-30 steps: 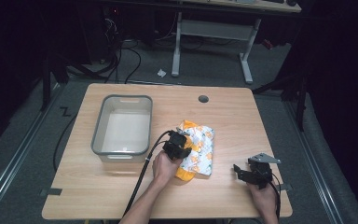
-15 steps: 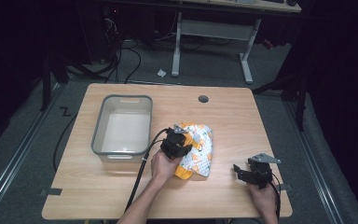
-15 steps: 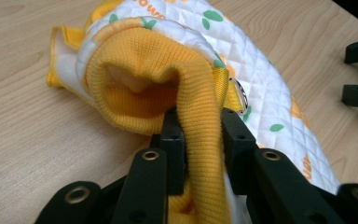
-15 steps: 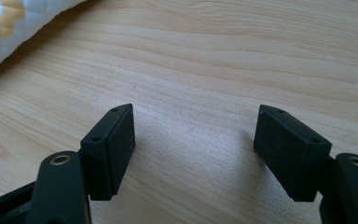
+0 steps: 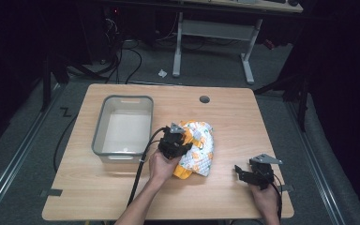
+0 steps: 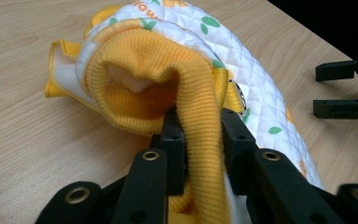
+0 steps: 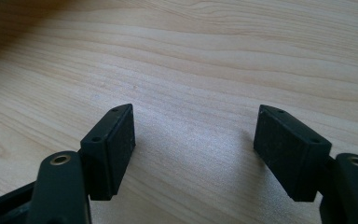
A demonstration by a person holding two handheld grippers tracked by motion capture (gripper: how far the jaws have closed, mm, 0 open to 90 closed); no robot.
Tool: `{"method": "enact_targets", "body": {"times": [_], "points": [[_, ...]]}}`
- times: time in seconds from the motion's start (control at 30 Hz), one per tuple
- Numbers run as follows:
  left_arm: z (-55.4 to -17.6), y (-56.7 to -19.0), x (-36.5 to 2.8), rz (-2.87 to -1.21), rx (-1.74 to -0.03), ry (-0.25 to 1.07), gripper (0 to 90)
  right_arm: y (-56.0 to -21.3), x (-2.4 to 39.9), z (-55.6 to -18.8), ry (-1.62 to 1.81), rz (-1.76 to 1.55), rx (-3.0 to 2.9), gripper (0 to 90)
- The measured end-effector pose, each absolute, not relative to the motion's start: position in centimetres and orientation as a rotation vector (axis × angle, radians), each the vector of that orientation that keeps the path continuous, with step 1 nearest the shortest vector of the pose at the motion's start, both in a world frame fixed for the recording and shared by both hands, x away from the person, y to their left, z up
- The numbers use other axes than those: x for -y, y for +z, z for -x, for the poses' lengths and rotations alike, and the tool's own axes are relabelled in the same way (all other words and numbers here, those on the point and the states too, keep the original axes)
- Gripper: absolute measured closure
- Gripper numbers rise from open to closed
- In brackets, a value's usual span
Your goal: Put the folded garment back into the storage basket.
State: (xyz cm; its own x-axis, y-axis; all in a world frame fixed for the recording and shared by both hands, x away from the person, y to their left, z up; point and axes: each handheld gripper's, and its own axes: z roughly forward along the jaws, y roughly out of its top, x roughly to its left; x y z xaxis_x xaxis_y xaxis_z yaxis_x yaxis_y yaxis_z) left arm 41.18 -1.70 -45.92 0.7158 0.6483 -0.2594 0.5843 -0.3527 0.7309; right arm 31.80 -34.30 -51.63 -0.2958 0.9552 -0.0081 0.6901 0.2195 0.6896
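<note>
Yellow ribbed knit is pinched right between the jaws of the left gripper (image 6: 200,140), and it is a firm bite: in the left gripper view the cuff of the quilted garment (image 6: 186,74) folds down into the jaws and they are closed tight on it. That garment is white quilted fabric with orange and green prints and yellow trim, bunched into a loose heap on the wooden table (image 5: 243,122). From the high view the garment (image 5: 198,152) sits near the middle of the table, just to the right of the bin, with the left gripper (image 5: 173,143) on its left edge and the person's left hand (image 5: 161,164) behind it, cable trailing back toward the near edge.

Over to the container: a clear grey plastic bin (image 5: 122,101) stands on the left half of the table, long side running away from the person. Its pale floor is bare, with nothing lying in it. The garment is outside it, close to its right wall, though whether the two touch I cannot tell.

On the other side, the right gripper (image 5: 251,172) rests near the front right corner, well apart from the garment, held by the right hand (image 5: 265,194). In the right gripper view its jaws stand wide apart over bare wood grain (image 7: 191,70), gripping nothing.
</note>
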Motion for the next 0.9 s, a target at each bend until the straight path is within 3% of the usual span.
{"method": "enact_targets", "body": {"times": [0.9], "points": [[-41.2,-42.4,-1.1,-1.968,-0.910,0.087,74.4,-51.6,34.3,-31.8,0.819,-1.517,-2.066,29.6]]}}
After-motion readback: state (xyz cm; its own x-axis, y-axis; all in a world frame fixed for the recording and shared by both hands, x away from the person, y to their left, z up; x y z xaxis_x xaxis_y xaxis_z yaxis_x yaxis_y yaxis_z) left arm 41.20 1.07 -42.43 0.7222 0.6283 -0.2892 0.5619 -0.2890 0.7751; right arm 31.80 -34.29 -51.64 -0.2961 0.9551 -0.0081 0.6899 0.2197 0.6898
